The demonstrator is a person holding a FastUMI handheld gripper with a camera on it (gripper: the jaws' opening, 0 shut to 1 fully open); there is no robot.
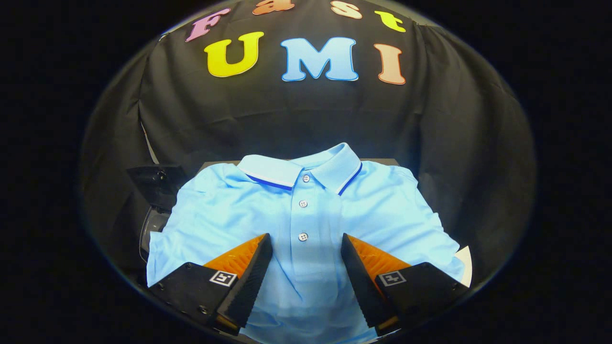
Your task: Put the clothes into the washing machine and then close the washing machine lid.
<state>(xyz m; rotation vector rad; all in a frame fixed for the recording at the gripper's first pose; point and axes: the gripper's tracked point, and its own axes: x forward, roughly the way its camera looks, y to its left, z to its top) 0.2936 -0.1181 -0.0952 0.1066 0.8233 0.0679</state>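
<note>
A light blue polo shirt [306, 215] lies folded flat, its collar away from me and its button placket running down the middle. My gripper [306, 241] hangs over the shirt's lower chest, open, with the two black and orange fingers [248, 272] either side of the placket. The lowest visible button sits between the fingertips. Nothing is pinched between the fingers; whether they touch the cloth I cannot tell. A dark object with a curved clear edge [155, 210] pokes out from under the shirt's left sleeve; it may be part of the washing machine.
The shirt rests on a dark surface [382, 161] whose far edge shows behind the collar. A white corner [464, 263] peeks out at the shirt's right hem. Black cloth walls close in behind and on both sides.
</note>
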